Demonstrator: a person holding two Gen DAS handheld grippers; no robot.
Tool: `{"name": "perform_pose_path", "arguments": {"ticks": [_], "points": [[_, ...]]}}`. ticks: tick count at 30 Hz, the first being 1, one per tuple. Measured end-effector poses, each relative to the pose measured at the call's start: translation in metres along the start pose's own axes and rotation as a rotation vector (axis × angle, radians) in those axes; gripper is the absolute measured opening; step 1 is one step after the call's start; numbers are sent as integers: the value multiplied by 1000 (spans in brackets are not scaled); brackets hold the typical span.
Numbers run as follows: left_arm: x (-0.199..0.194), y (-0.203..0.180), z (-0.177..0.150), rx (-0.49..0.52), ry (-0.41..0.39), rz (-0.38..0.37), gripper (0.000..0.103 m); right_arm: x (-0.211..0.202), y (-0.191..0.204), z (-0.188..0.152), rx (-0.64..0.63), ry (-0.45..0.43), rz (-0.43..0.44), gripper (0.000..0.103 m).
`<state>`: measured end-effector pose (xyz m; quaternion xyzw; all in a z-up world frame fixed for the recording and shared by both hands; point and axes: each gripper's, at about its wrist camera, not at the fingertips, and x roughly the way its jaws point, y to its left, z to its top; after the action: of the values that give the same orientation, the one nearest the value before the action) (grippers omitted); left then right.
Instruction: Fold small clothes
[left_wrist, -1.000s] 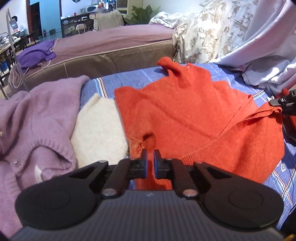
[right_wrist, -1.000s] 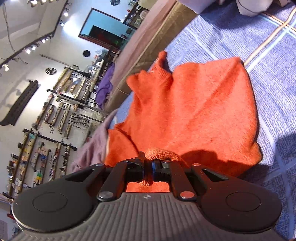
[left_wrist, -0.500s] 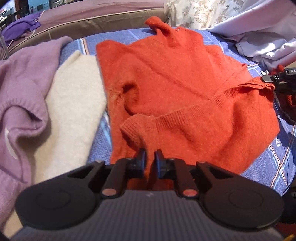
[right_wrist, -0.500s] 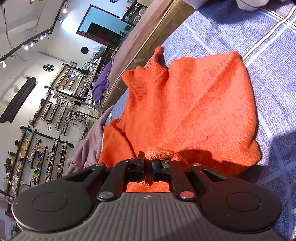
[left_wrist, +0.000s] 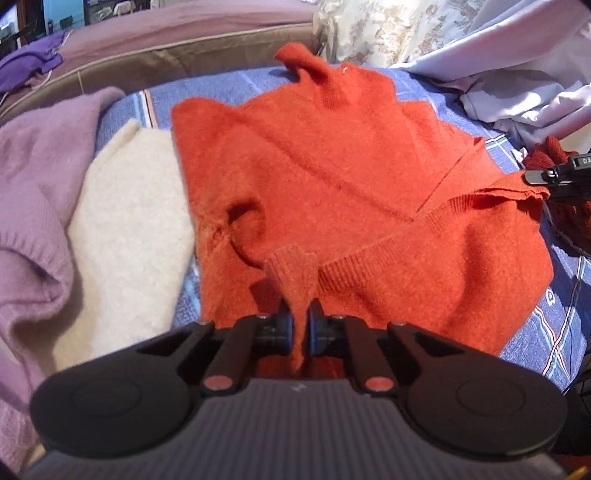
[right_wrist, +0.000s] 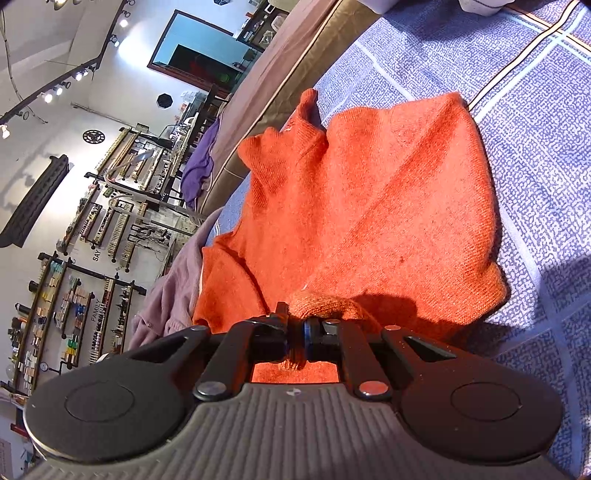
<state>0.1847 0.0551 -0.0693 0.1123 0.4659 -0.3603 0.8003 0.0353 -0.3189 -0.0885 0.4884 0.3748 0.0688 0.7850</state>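
An orange knit sweater (left_wrist: 332, 166) lies spread on a blue checked blanket (left_wrist: 546, 314), its collar at the far end. My left gripper (left_wrist: 300, 314) is at the sweater's near edge. Its jaws are closing on a raised pinch of the ribbed hem, and the pads press the fabric. In the right wrist view the same sweater (right_wrist: 369, 203) stretches away from my right gripper (right_wrist: 295, 325), which is shut on a bunched corner of its hem. The right gripper's tip (left_wrist: 554, 177) also shows at the right edge of the left view, holding that corner.
A cream garment (left_wrist: 129, 221) and a lilac cardigan (left_wrist: 37, 166) lie left of the sweater. Pale sheets and patterned bedding (left_wrist: 517, 74) are heaped at the back right. A brown cushion edge (left_wrist: 166, 55) runs along the back, with a purple garment (left_wrist: 29, 66) on it.
My left gripper has dipped down toward the sweater's near hem, and a fold of ribbed hem now stands pinched between its jaws. The right gripper has kept its grip and place.
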Motion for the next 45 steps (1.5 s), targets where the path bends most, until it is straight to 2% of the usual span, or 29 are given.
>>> {"name": "perform_pose_path", "arguments": {"ticks": [4,6,9,12,14,18,19,21,22,23,24,25,26,28,29,31,33,35,39,40,42,45], "points": [[-38,16,22,-44,-146,-4,7,-9,4,6,4,-19,33,14],[-53,23,47,-43,-206,21,7,-16,6,15,48,-42,81,14],[-54,37,93,-47,-256,49,7,-23,24,42,-5,-100,89,14],[-25,51,134,-55,-245,95,7,-15,34,77,-44,-145,54,14],[4,61,153,-66,-216,125,7,-3,36,96,-83,-172,-16,14],[63,67,168,-71,-131,175,9,36,29,121,-135,-184,-118,14],[76,67,169,-65,-101,197,13,46,24,125,-139,-172,-139,14],[98,67,164,-52,-70,278,36,66,13,129,-134,-148,-197,14],[104,67,161,-41,-70,349,73,76,8,131,-143,-129,-230,15],[106,65,159,-24,-87,436,101,84,5,131,-160,-117,-268,19],[105,64,157,-10,-111,524,103,90,1,132,-174,-109,-304,21],[103,62,155,4,-118,581,103,92,-2,132,-175,-104,-310,25],[98,60,154,37,-116,594,103,92,-4,132,-177,-108,-302,29],[84,56,153,65,-122,567,103,83,0,129,-201,-141,-283,37],[74,51,152,58,-128,565,103,76,5,127,-218,-161,-283,62],[54,37,150,55,-165,525,103,63,15,124,-250,-208,-300,103],[37,21,148,65,-192,491,103,45,26,118,-293,-283,-281,103],[22,-2,142,90,-212,457,103,34,36,113,-334,-295,-279,103],[18,-42,123,97,-192,382,103,40,58,84,-473,-174,-249,103],[21,-49,118,101,-183,376,103,46,61,76,-519,-139,-250,99],[32,-63,107,135,-149,382,103,64,66,55,-639,-78,-289,93],[54,-70,90,145,-91,415,103,84,49,44,-641,-78,-401,94]]}}
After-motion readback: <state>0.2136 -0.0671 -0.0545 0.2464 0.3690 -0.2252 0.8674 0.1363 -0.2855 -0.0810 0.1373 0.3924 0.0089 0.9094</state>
